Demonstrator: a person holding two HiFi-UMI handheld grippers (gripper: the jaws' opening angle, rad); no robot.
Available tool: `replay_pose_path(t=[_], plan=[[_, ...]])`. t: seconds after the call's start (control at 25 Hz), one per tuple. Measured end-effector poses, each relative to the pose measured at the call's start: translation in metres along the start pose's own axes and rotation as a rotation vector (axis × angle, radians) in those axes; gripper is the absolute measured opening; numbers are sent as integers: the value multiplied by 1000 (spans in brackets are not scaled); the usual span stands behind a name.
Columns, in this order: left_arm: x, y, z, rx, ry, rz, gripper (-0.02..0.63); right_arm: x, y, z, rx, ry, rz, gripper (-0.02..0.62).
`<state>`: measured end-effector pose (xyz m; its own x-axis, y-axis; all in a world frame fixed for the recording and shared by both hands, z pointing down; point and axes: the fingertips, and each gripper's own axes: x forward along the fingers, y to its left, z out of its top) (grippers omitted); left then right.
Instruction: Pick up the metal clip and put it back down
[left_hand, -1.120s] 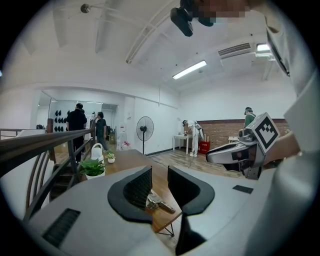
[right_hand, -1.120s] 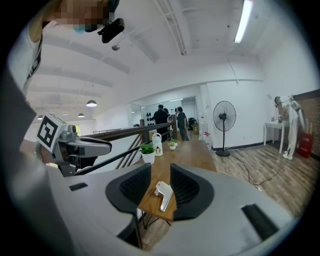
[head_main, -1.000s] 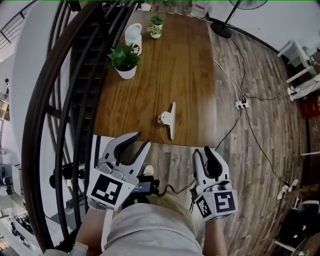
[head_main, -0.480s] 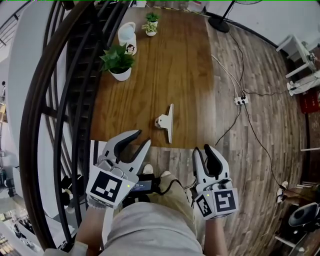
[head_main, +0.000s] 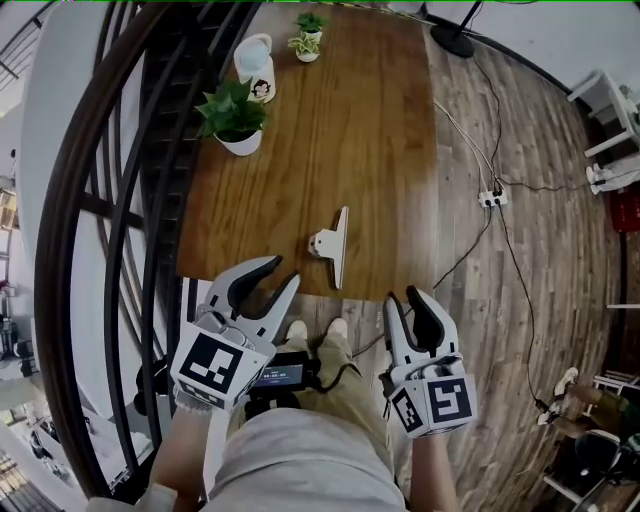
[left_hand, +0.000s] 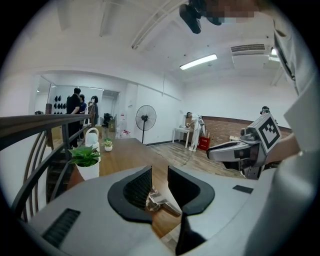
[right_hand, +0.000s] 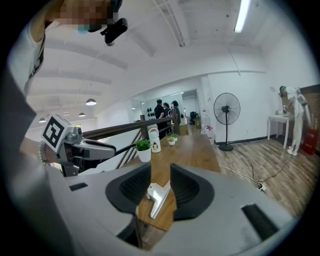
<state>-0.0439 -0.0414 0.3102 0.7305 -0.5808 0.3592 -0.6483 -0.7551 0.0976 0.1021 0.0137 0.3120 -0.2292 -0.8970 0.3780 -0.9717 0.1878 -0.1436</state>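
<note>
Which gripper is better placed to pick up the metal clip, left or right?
Left, narrowly. Both grippers are open and empty, but the left gripper reaches the table's near edge, close to the metal clip's handle side; the right gripper sits further back, off the table.

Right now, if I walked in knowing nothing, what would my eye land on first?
A shiny metal clip lies alone close to the near edge of a long wooden table. Just short of that edge, two grey grippers, the left gripper and the right gripper, point toward it with jaws apart and nothing in them. Farther back, a green plant in a white pot stands by the table's left edge.
</note>
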Motion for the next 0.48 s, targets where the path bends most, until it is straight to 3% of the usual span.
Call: replay_pose_path(t=[0.48], plan=[[35, -1, -34, -72, 70, 32, 103, 22, -20, -30, -24, 69, 74, 132]])
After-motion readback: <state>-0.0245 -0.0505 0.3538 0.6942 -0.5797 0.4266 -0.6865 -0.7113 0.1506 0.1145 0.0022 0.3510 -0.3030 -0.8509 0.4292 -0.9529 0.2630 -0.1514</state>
